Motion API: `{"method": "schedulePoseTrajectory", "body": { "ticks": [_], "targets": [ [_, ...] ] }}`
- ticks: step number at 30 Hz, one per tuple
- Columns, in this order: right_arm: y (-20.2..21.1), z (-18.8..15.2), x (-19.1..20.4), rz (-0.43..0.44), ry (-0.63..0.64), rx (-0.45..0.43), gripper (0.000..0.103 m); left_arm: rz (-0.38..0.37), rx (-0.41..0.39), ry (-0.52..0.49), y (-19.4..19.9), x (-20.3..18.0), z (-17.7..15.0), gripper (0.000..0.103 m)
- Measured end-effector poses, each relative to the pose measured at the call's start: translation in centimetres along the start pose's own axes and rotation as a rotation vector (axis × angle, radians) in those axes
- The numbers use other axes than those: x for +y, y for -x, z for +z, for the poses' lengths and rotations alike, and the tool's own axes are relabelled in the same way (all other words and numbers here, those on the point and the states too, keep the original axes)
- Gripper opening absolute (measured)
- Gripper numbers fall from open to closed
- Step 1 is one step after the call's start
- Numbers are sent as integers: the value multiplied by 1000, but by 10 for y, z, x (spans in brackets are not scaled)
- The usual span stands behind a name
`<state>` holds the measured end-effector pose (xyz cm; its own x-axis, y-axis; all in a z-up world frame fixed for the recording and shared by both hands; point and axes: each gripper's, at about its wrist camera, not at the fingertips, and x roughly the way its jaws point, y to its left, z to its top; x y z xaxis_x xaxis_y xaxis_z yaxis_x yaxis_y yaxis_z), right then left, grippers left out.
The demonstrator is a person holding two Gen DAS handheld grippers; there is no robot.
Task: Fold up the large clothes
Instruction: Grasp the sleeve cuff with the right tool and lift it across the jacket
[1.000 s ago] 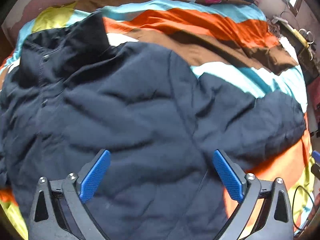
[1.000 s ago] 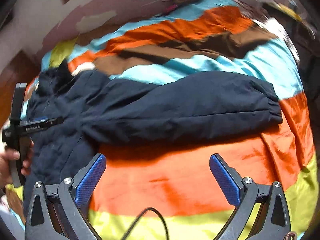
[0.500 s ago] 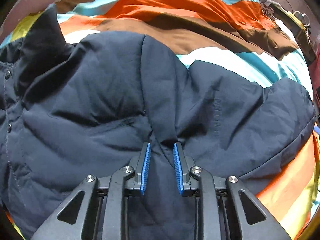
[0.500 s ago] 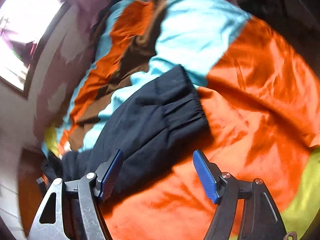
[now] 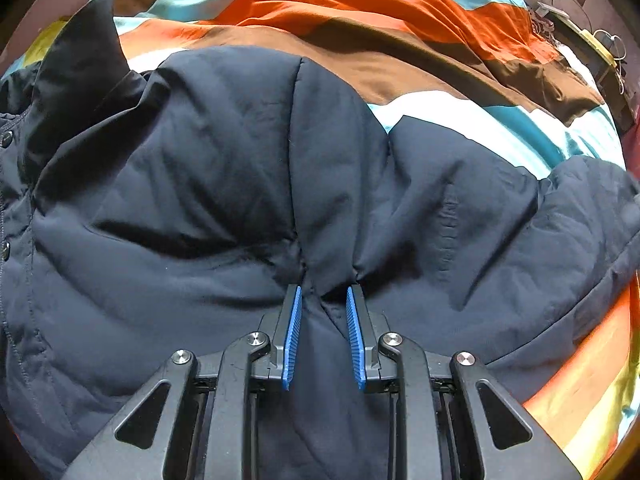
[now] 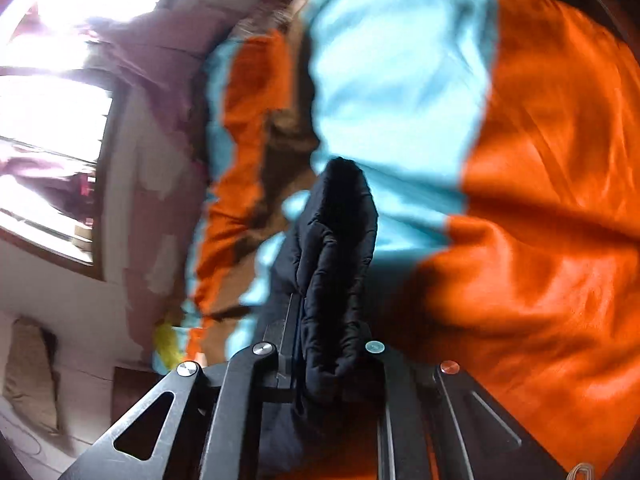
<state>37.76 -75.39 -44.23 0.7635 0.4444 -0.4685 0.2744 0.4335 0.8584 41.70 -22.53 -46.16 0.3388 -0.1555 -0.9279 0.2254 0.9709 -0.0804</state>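
A dark navy padded jacket [image 5: 224, 184] lies spread on a striped bedspread [image 5: 400, 20], its collar [image 5: 80, 48] at the upper left. My left gripper [image 5: 325, 292] is shut on a pinched fold of the jacket near the armpit, where the sleeve [image 5: 500, 208] runs off to the right. In the right wrist view my right gripper [image 6: 326, 312] is shut on the jacket's sleeve cuff [image 6: 340, 240], which stands bunched between the jaws above the bedspread [image 6: 540, 200]. That view is blurred and tilted.
The bedspread has orange, brown, turquoise and yellow stripes. A bright window [image 6: 52, 92] and a patchy pink wall [image 6: 160, 184] are at the left of the right wrist view. Clutter sits on a stand [image 5: 592, 48] beyond the bed's far right.
My left gripper came down and shut on the jacket fold. My right gripper swung to the sleeve end, closed on the cuff and lifted it.
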Motion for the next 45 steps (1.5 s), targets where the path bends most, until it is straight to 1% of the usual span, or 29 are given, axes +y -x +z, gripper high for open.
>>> {"method": "schedulePoseTrajectory", "body": {
  "ticks": [2,5,8,11,13,16,19,21,24,27,28,29,31,32,33,34,36,38,40,41,42,43,45],
  "targets": [
    [18,2,24,62,40,-16,12,-8,-1,4,-1,1,2,19],
    [37,2,70,165,92,-9,12,-24,-3,20,-2,5,2,19],
    [49,-9,124,271,143,17,12,-33,-4,32,-3,7,1,19],
    [50,-18,186,372,186,56,12,-45,-7,41,-2,9,0,19],
    [44,-27,225,429,216,90,12,-60,-9,47,-1,13,-1,19],
    [25,-53,292,512,268,171,12,-104,-14,73,2,23,-5,19],
    [10,-84,339,556,309,238,12,-169,-16,107,7,39,-9,19],
    [-10,-110,375,586,338,294,12,-186,-36,131,19,52,-13,19],
    [-39,-150,416,620,373,376,12,-223,-106,213,53,93,-26,19],
    [-74,-195,443,637,384,455,12,-228,-133,284,79,144,-47,19],
    [-87,-213,451,639,387,480,12,-215,-137,305,88,166,-58,19],
    [-94,-226,451,637,390,497,12,-194,-147,323,99,190,-72,19],
    [-123,-266,461,631,412,552,12,-151,-153,352,114,226,-95,19],
    [-134,-284,458,620,426,576,12,-132,-149,374,122,250,-112,19],
    [-146,-300,461,609,439,596,12,-109,-141,389,127,267,-122,19],
    [-161,-315,461,595,447,616,12,-92,-132,398,131,275,-132,19],
    [-190,-353,457,558,451,662,12,-53,-108,423,138,305,-156,19],
    [-217,-391,451,512,473,695,13,-36,-98,442,145,327,-169,19],
    [-243,-427,440,469,491,725,13,-34,-99,456,154,342,-179,19],
    [-251,-437,432,455,493,737,13,-35,-99,460,157,349,-179,19],
    [-264,-456,424,425,507,754,13,-35,-97,464,161,355,-184,19],
    [-272,-470,417,396,514,765,15,-37,-93,466,162,361,-188,19],
    [-295,-497,398,310,537,800,16,-48,-82,468,163,374,-194,19]
  ]
}}
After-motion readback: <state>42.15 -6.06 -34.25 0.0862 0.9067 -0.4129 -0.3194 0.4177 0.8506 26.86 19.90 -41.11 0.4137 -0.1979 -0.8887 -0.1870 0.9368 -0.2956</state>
